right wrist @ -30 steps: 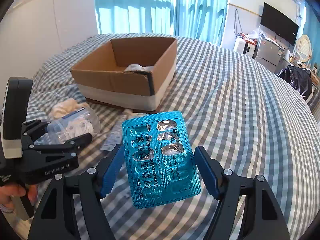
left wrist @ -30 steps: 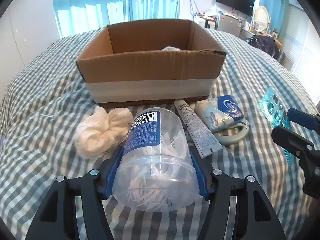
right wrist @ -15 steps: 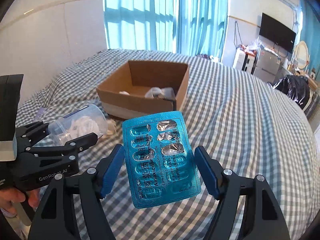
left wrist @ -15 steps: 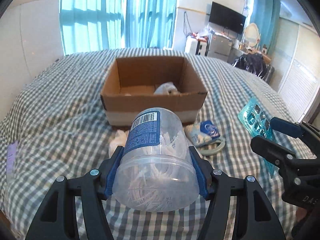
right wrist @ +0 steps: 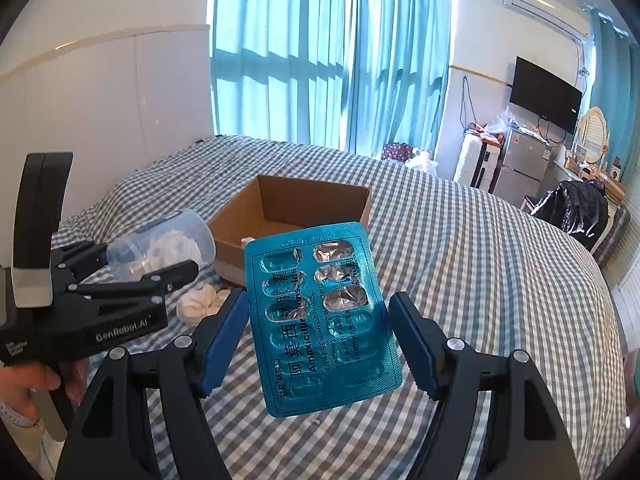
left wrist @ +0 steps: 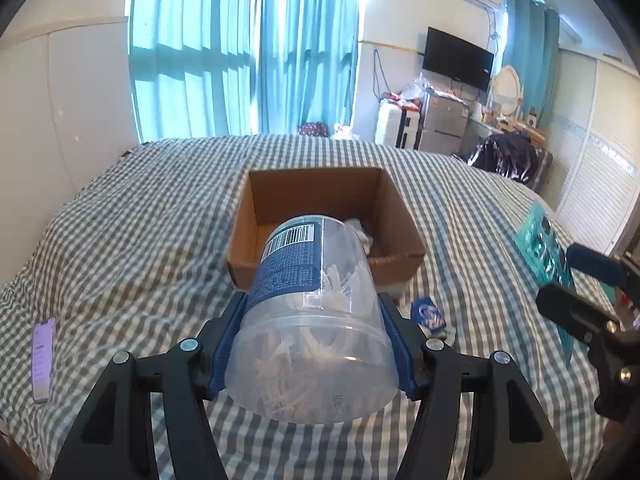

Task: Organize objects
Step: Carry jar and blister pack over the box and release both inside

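Both loads ride high over the checked bed: left gripper point(left wrist: 316, 344) jaws clamp the clear plastic cotton-swab jar point(left wrist: 316, 320), right gripper point(right wrist: 320, 328) jaws pinch the teal blister pack point(right wrist: 320, 316), brown cardboard box point(left wrist: 392, 220) waiting at twelve o'clock, presumably their drop-off.

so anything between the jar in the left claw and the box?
Nothing visible. The jar sits in the left claw, lifted above the bed; the box lies straight ahead, top open.
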A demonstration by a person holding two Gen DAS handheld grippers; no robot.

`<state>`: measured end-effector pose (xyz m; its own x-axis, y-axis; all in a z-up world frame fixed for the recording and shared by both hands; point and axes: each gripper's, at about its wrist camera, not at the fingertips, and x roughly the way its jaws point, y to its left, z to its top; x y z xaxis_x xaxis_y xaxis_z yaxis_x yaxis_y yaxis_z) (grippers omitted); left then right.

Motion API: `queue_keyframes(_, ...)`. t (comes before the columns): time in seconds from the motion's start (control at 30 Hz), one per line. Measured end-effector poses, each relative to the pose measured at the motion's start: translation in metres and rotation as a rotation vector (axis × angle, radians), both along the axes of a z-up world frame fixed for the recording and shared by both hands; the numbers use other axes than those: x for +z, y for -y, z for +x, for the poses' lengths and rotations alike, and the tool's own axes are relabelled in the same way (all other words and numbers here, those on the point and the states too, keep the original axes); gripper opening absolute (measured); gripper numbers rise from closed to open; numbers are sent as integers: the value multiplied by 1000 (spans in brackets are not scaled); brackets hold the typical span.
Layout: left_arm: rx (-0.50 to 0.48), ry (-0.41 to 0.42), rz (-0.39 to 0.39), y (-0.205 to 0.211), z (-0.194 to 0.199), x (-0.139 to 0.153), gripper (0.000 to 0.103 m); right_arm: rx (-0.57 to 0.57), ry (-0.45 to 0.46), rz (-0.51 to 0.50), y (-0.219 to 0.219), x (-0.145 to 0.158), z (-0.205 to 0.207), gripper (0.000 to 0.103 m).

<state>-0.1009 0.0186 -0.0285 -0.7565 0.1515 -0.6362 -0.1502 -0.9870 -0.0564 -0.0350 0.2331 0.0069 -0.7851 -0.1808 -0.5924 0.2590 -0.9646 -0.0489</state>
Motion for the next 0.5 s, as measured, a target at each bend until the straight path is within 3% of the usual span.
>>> queue_keyframes(0.27, -2, -13, 22, 1, -36, 13, 64, -3, 4, -57, -14, 8, -32, 72)
queue_keyframes(0.5, 15, -12, 69, 7, -81, 23, 64, 10, -2, -97, -24, 20, -86, 72)
